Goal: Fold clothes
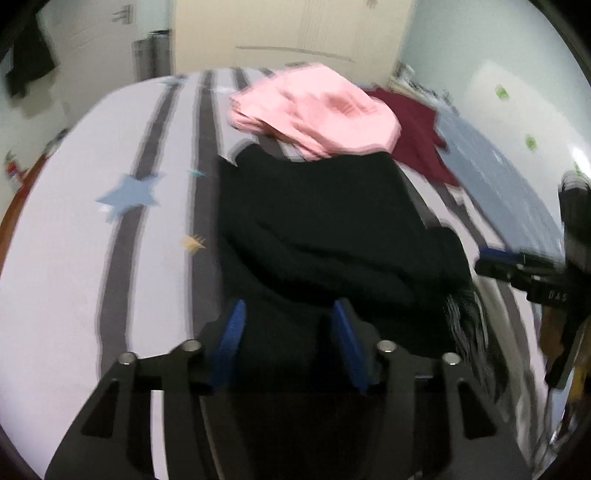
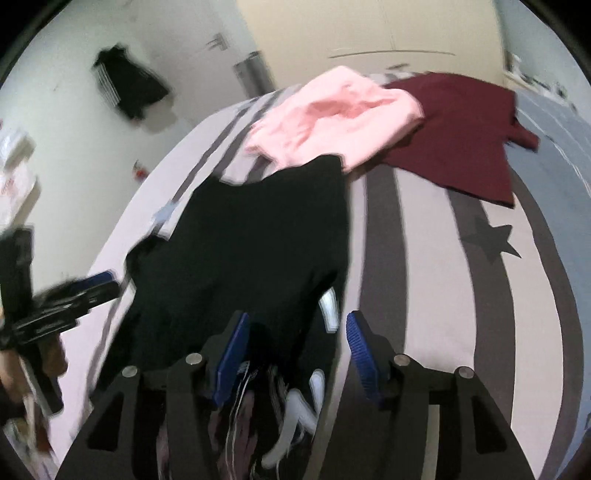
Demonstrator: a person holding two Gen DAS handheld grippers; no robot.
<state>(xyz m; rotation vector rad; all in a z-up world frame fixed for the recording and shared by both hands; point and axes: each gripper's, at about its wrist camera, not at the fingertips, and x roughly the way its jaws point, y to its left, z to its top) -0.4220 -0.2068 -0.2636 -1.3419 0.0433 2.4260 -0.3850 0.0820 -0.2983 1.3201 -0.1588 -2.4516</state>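
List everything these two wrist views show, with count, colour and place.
black garment: one, black, spread on the near part of the bed, between both grippers
pink garment: one, pink, bunched beyond the black one, overlapping its far edge
maroon garment: one, dark red, right of the pink one, partly under it
bed cover: one, pale with grey stripes and stars, under all the clothes
dark clothing on wall: one, black, hanging on the left wall
wardrobe: one, cream, behind the bed
left gripper: one, black with blue pads, jaws apart over the black garment
right gripper: one, same colours, jaws apart at its near edge
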